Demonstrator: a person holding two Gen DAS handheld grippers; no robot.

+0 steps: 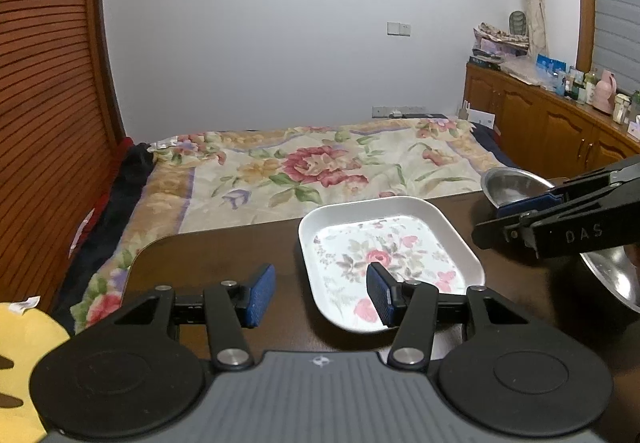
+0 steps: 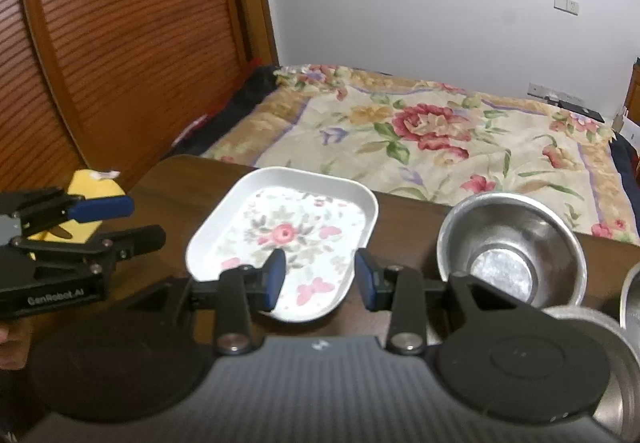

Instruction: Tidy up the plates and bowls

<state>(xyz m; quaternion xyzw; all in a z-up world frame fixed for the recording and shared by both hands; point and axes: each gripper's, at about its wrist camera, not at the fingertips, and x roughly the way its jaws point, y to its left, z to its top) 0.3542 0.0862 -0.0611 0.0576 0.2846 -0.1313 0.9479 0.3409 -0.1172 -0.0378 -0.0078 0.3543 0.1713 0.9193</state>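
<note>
Now we hold both grippers spread, nothing between: left gripper [image 1: 320, 295], right gripper [image 2: 320, 277]. Floral plate [image 2: 280, 239] lies on surface [image 1: 224, 251] between them, long axis running away from us; steel bowl [image 2: 508, 247] just right, nearer right gripper

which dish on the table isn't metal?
The white floral plate: square, rose-patterned, left of the steel bowl. The other dishes are bare metal.
</note>
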